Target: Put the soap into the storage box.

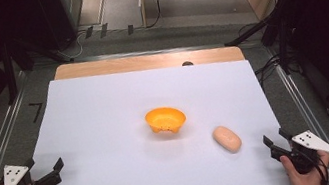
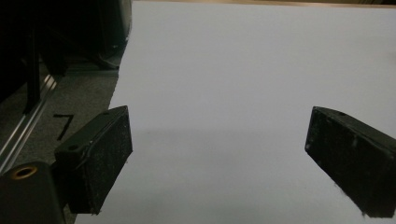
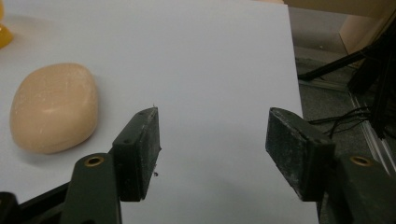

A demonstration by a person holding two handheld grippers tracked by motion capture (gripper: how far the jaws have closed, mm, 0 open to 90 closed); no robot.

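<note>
on the near right of the white sheet (image 1: 105, 112), the right gripper (image 1: 275, 144) sits with its jaws parted and nothing between them, just beside the tan bun (image 1: 226, 139), which lies on its side near the sheet's right edge. in the right gripper view the bun (image 3: 53, 107) is off to the left of the jaws, not lined up with the gap. the left gripper (image 1: 47, 175) rests at the near left corner, jaws spread wide over bare sheet, well apart from everything.

the likeliest slip, as i judge it: the right jaws stand only partly apart, and the bun looks about as wide as the gap, so coming in without opening more could shove it away or roll it off the right edge. it is smooth and rounded, so a pinch off centre might squirt it out. if it is meant for the orange bowl (image 1: 165, 119), that bowl is small and light-looking and could skid or tip if bumped.

the sheet covers a wooden table (image 1: 147, 61) whose far edge shows bare. around it are grey floor, metal rails, cables on the right and dark surroundings.
</note>
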